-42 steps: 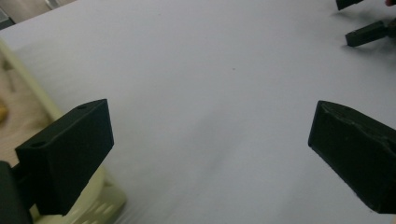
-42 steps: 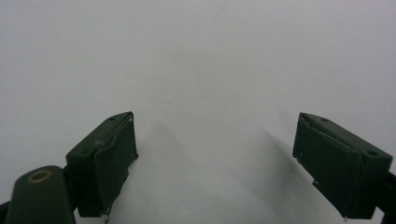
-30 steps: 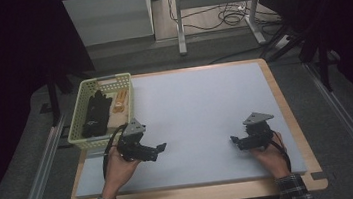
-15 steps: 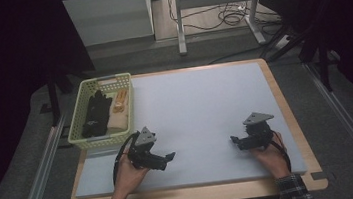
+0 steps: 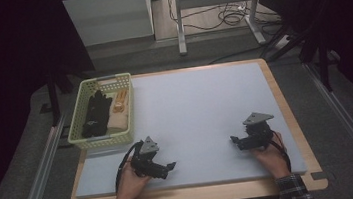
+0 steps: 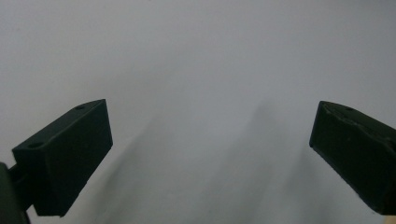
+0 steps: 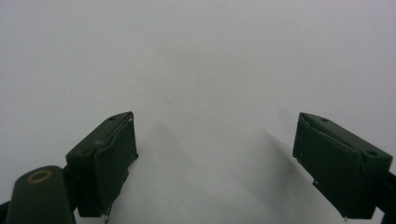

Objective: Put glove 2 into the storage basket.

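Both grippers rest low near the worktop's [image 5: 201, 116] front edge, jaws spread wide with nothing between them. The left gripper [image 5: 169, 167] lies just in front of the basket [image 5: 79, 137] at the left edge, probably staged to reach in. The black gloves [image 5: 93, 115] and tan items [image 5: 119, 108] lie inside. The right gripper [image 5: 234, 140] waits well apart, towards the front right corner.

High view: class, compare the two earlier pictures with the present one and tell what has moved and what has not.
The left gripper moved back from beside the pale green plastic basket toward the table's near edge, jaws open and empty. The right gripper, the basket and the black gloves inside it stayed put.
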The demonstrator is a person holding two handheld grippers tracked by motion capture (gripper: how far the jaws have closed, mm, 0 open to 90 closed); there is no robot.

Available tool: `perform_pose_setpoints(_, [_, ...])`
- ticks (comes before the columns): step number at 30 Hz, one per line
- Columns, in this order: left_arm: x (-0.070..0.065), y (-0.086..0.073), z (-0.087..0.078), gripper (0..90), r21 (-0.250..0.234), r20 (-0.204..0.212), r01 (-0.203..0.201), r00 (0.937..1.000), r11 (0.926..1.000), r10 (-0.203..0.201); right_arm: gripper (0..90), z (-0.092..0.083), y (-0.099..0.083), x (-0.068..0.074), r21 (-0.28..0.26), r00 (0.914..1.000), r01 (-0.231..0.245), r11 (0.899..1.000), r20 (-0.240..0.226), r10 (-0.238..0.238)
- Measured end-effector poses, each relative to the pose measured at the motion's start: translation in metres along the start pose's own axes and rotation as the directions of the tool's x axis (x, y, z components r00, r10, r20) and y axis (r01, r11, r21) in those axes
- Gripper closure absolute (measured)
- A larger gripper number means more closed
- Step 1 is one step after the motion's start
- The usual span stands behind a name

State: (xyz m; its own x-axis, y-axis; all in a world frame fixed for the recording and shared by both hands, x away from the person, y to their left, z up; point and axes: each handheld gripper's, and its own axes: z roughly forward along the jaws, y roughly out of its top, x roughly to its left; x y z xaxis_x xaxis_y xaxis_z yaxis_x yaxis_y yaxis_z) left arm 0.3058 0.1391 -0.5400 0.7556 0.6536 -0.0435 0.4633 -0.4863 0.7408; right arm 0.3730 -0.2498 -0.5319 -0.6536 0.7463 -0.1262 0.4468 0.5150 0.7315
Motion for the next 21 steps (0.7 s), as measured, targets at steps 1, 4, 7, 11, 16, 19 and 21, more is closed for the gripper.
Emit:
perform_pose_setpoints(1, [0.0, 0.0, 0.0, 0.0, 0.0, 0.0, 0.0, 1.0, 1.0, 0.0, 13.0, 0.0, 0.0, 0.0, 0.0, 1.0, 0.0, 1.0, 0.0, 0.0])
perform_pose_setpoints(4, [0.0015, -0.0038, 0.0054, 0.0, 0.038, -0.019, -0.003, 0.9998, 0.9993, 0.003, 13.0, 0.0, 0.0001, 0.0, 0.0, 1.0, 0.0, 1.0, 0.0, 0.0])
perform_pose_setpoints(7, [0.0019, -0.0037, 0.0088, 0.0, 0.068, -0.028, 0.002, 0.9996, 0.9977, 0.0, 13.1, -0.0001, 0.0001, 0.0001, 0.0, 1.0, 0.001, 1.0, 0.001, -0.001])
perform_pose_setpoints(11, [0.0032, -0.0038, 0.0092, 0.0, 0.071, -0.021, 0.014, 0.9997, 0.9974, -0.013, 13.0, -0.0001, 0.0002, 0.0001, 0.0, 1.0, 0.002, 1.0, 0.002, -0.002])
perform_pose_setpoints(16, [0.0028, -0.0042, 0.0095, 0.0, 0.069, -0.024, 0.009, 0.9997, 0.9976, -0.008, 13.0, -0.0001, 0.0001, 0.0002, 0.0, 1.0, 0.001, 1.0, 0.002, -0.001])
perform_pose_setpoints(19, [0.0025, -0.0041, 0.0095, 0.0, 0.071, -0.026, 0.008, 0.9996, 0.9975, -0.007, 13.1, 0.0, -0.0001, 0.0001, 0.001, 1.0, -0.002, 1.0, -0.001, 0.002])
perform_pose_setpoints(21, [0.0027, -0.0042, 0.0095, 0.0, 0.071, -0.025, 0.009, 0.9997, 0.9975, -0.007, 13.0, -0.0001, -0.0001, 0.0, 0.001, 1.0, 0.001, 1.0, -0.001, -0.001])
